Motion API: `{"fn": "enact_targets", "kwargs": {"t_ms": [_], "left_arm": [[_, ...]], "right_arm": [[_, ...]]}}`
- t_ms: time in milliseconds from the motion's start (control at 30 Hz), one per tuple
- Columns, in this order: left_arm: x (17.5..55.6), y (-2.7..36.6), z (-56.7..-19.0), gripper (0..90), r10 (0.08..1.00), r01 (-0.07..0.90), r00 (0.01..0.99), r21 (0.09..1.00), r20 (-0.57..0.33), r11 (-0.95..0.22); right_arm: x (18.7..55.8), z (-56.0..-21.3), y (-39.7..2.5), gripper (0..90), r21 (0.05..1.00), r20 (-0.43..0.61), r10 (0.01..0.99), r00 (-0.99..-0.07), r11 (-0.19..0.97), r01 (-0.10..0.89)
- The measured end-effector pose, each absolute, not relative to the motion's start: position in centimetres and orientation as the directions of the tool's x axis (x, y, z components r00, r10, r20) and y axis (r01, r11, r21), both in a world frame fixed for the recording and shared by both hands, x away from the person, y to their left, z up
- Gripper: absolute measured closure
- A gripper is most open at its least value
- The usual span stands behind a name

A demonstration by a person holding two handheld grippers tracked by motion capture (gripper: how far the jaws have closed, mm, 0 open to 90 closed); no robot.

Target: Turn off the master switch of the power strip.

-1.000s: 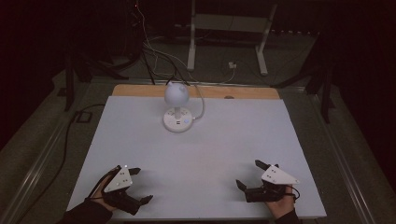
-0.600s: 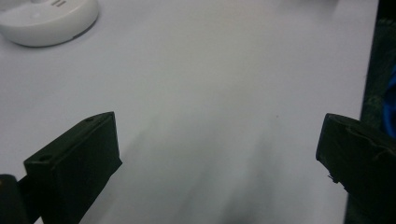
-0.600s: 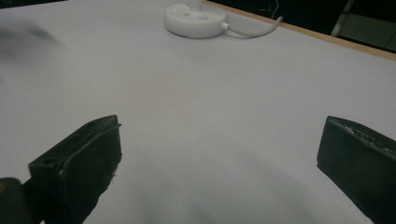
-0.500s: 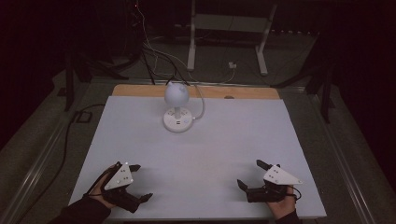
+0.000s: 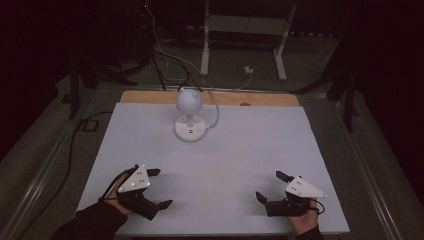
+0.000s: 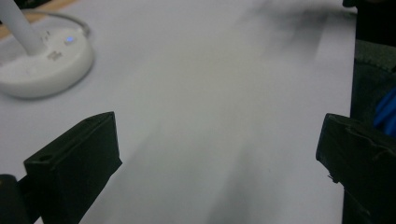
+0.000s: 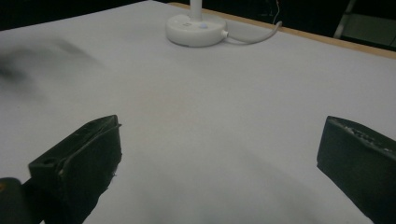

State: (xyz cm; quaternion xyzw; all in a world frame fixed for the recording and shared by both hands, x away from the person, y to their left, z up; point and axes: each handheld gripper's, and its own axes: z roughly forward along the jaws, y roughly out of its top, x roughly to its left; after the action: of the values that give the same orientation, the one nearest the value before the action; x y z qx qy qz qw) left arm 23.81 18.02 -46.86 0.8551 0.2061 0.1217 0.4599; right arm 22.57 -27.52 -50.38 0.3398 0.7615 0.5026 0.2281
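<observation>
White sheet: a pale sheet (image 5: 220,165) covers the table, with a strip of bare wood (image 5: 150,96) along the far edge.
Lamp: a white lamp (image 5: 189,115) with a round head stands on a disc base at the far middle of the sheet; a small blue light glows on the base in the left gripper view (image 6: 69,39).
Cord: a white cord (image 5: 216,107) leaves the base and runs off the far edge.
Left gripper: the left gripper (image 5: 159,187) sits low at the near left of the sheet, held in a hand (image 5: 120,192); its 2 jaws stand wide apart with nothing between them.
Left gripper view: both black jaws frame bare sheet, the lamp base well ahead at upper left.
Right gripper: the right gripper (image 5: 270,186) sits low at the near right, held in a hand (image 5: 302,222); its 2 jaws stand wide apart and hold nothing.
Right gripper view: bare sheet between the jaws, the lamp base (image 7: 196,29) far ahead with its cord trailing toward the wood edge.
Spacing: the 2 grippers are well apart from each other and from the lamp.
Surroundings: dark floor, cables and a white frame (image 5: 240,25) lie beyond the table.
</observation>
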Motion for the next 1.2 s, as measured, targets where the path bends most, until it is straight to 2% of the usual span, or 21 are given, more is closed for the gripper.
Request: {"fn": "enact_targets", "kwargs": {"t_ms": [333, 800, 867, 933, 1200], "left_arm": [[25.1, 16.6, -45.0, 0.1, 0.442, 0.212, 0.897, 0.848, 0.029, -0.485], [28.1, 15.5, -44.2, 0.2, 0.491, 0.228, 0.871, 0.869, 0.020, -0.440], [28.5, 15.4, -43.9, 0.2, 0.493, 0.231, 0.870, 0.885, -0.003, -0.403], [28.8, 15.2, -43.5, 0.1, 0.506, 0.219, 0.863, 0.885, 0.020, -0.410], [30.4, 14.5, -42.5, 0.2, 0.528, 0.221, 0.849, 0.894, 0.020, -0.389]], "right_arm": [[22.5, -50.3, -27.6, 0.0, 0.920, -0.005, 0.746, -0.666, 0.265, 0.289], [22.4, -50.1, -27.7, 0.0, 0.927, 0.015, 0.745, -0.667, 0.241, 0.289], [22.3, -50.1, -27.8, 0.0, 0.928, 0.017, 0.745, -0.667, 0.236, 0.288], [22.3, -50.1, -27.8, 0.0, 0.928, 0.017, 0.746, -0.666, 0.237, 0.288], [22.4, -50.1, -27.8, 0.0, 0.928, 0.025, 0.746, -0.665, 0.230, 0.292]]}}
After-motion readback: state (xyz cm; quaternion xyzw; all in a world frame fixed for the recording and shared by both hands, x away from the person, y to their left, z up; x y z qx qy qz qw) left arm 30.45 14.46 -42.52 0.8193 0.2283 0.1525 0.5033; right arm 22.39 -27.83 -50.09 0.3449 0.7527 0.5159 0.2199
